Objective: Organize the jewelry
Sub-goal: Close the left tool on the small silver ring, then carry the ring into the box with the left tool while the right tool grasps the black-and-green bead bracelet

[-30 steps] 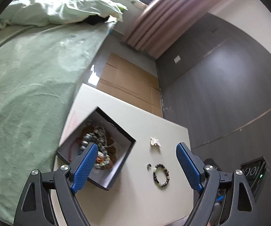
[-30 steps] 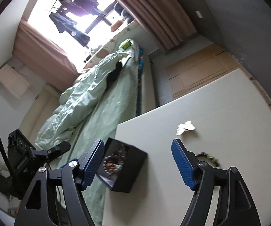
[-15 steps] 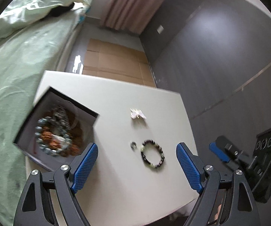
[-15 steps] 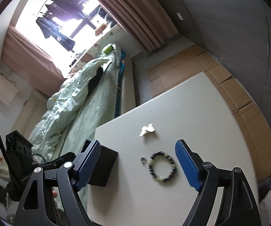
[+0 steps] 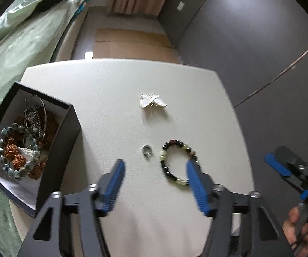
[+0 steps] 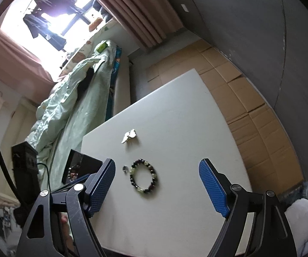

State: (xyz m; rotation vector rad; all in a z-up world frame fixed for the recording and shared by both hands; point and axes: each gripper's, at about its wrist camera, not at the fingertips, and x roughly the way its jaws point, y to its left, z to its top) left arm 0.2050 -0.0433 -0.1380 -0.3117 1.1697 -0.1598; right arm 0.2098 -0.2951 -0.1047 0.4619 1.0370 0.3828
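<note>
A dark and pale green bead bracelet lies on the white table, a small silver ring just left of it. Farther back lies a white winged ornament. A black box on the table's left holds several bead bracelets and chains. My left gripper hovers above ring and bracelet, its jaws closing with nothing between them. Over the table's near part my right gripper stands open and empty, the bracelet showing between its fingers from above.
A bed with a pale green cover runs along the table's left side. Flattened cardboard covers the floor behind and to the right. A dark grey wall stands on the right. A hand holds the right gripper.
The left gripper swung right from over the box to above the ring and bracelet, sank, and its jaws narrowed. The right gripper also shifted right, bringing the bracelet between its fingers in view.
</note>
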